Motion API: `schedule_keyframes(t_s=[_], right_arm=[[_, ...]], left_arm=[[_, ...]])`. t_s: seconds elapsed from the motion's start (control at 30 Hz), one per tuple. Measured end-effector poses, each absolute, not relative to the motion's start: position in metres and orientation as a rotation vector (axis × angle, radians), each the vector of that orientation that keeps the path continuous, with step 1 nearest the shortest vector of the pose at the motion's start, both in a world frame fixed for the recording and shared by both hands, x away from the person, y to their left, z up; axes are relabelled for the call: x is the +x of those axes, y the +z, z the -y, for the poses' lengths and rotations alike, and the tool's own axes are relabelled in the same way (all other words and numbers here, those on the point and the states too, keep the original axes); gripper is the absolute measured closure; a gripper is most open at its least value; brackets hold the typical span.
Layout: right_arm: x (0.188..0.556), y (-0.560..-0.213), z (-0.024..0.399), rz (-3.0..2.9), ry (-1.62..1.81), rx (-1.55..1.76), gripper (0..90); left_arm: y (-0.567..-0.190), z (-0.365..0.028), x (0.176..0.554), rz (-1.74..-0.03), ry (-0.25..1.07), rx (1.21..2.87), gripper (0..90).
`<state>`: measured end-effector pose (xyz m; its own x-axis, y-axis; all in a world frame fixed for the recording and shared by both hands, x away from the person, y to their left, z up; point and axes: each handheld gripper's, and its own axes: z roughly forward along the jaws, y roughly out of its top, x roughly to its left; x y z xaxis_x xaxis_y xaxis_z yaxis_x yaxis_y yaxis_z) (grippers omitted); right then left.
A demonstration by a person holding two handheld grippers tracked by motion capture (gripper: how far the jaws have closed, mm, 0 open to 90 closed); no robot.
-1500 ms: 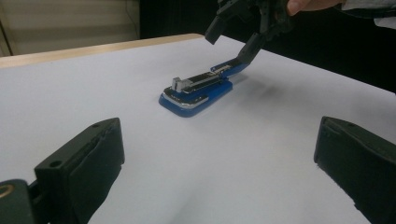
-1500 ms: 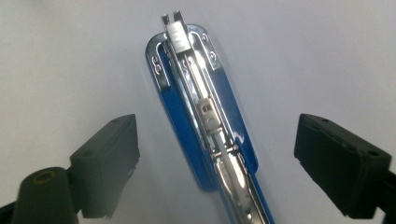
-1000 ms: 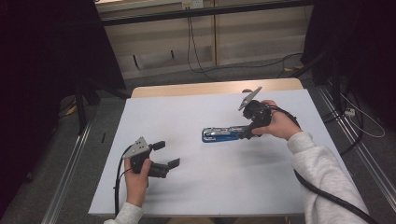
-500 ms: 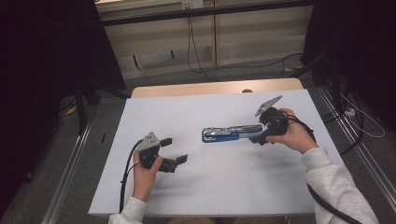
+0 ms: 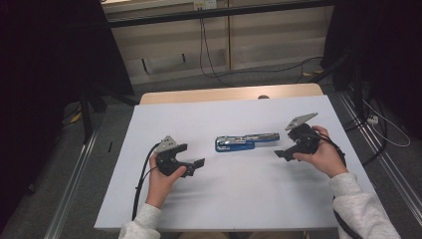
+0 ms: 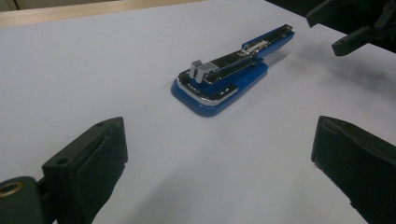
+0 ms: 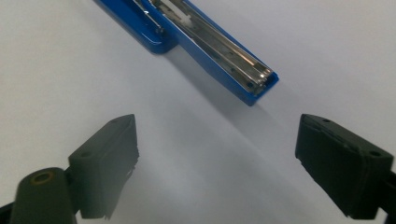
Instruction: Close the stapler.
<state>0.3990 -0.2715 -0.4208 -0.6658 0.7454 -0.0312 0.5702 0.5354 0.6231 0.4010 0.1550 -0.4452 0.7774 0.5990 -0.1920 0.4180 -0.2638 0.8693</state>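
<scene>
Two grippers — left gripper [image 5: 195,167], right gripper [image 5: 279,152] — jaws spread, nothing pinched, blue stapler [image 5: 242,142] between.

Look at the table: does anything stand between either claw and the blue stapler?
Nothing visible does. Bare white table lies between the left claw and the blue stapler, and between the right claw and it. Both claws are open, touching nothing.

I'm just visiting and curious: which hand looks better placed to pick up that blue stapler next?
Probably the right gripper: its open jaws face the stapler's narrow end, close by. The left gripper is also open but sits farther off, facing the wider end.
</scene>
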Motion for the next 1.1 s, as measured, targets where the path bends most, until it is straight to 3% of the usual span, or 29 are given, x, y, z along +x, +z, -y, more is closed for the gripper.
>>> schedule_keyframes(t_s=[0.17, 0.27, 0.47, 0.7, 0.87, 1.1], right_arm=[[0.397, -0.421, 0.278, -2.438, 0.832, 1.132, 25.1], [0.397, -0.423, 0.282, -2.407, 0.826, 1.176, 32.7], [0.397, -0.425, 0.287, -2.350, 0.837, 1.233, 63.6], [0.401, -0.435, 0.286, -2.298, 0.813, 1.291, 84.9], [0.407, -0.441, 0.283, -2.283, 0.827, 1.315, 90.0], [0.411, -0.448, 0.277, -2.297, 0.820, 1.315, 90.0]], left_arm=[[-0.448, -0.149, 0.410, -0.851, 0.224, 1.921, 8.3], [-0.448, -0.148, 0.414, -0.858, 0.251, 1.923, 18.2], [-0.450, -0.142, 0.420, -0.878, 0.275, 1.942, 47.5], [-0.454, -0.129, 0.428, -0.907, 0.244, 1.988, 78.2], [-0.460, -0.120, 0.434, -0.903, 0.227, 2.028, 90.0], [-0.463, -0.105, 0.437, -0.872, 0.226, 2.075, 90.0]])
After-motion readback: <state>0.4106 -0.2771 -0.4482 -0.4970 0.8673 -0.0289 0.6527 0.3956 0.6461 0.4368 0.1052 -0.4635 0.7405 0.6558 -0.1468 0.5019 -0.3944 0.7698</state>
